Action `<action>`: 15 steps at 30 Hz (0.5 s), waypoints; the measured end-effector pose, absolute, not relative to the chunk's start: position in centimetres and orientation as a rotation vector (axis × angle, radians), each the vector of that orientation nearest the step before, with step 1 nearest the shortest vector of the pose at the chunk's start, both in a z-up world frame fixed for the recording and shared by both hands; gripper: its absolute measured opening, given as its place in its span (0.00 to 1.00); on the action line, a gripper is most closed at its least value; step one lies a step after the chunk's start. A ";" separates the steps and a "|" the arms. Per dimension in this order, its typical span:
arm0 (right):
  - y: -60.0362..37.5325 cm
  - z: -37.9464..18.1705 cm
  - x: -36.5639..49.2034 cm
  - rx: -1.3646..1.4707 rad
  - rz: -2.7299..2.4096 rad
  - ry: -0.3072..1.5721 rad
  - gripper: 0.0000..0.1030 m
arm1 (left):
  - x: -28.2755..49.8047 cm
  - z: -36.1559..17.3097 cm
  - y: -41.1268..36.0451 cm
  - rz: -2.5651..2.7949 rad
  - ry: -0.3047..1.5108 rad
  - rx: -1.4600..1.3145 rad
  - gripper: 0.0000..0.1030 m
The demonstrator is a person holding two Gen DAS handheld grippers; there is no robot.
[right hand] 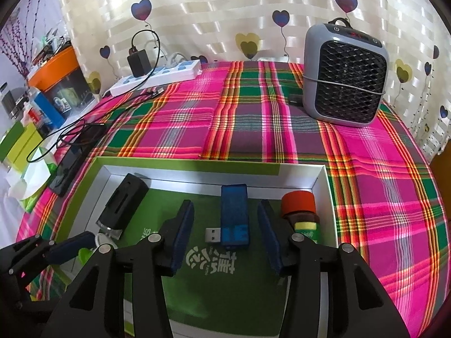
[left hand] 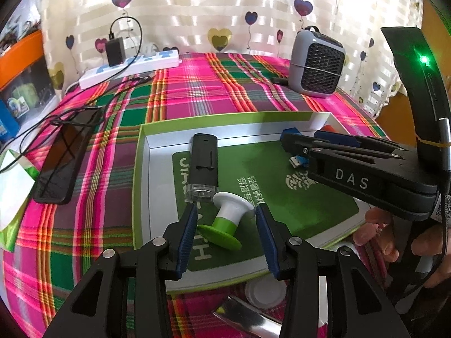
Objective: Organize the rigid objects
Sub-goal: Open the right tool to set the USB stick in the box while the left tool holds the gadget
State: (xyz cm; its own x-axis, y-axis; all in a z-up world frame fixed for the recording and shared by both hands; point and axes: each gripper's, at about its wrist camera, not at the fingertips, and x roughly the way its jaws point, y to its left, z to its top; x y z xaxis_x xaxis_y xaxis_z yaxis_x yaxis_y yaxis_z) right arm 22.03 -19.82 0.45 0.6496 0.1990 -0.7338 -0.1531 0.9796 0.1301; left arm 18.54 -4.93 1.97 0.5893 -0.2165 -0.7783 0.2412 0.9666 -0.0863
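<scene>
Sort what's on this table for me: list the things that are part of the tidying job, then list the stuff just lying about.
Job:
box tray
blue USB stick
black device
green-and-white spool
red-capped bottle
left claw, open around the spool
right claw, open around the stick

Lying about:
grey fan heater
power strip
phone

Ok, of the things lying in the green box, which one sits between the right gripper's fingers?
The blue USB stick, plug end toward the camera. The black device lies off to its left, the red-capped bottle to its right.
</scene>
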 end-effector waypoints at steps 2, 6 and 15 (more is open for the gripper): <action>-19.8 0.6 21.7 0.058 0.200 0.834 0.47 | 18.2 2.2 -5.0 -0.268 0.897 0.031 0.41; -20.0 1.0 20.9 0.062 0.199 0.819 0.47 | 17.6 2.7 -5.0 -0.258 0.881 0.033 0.41; -20.8 1.8 18.7 0.092 0.187 0.787 0.47 | 15.4 3.9 -4.8 -0.253 0.846 0.033 0.41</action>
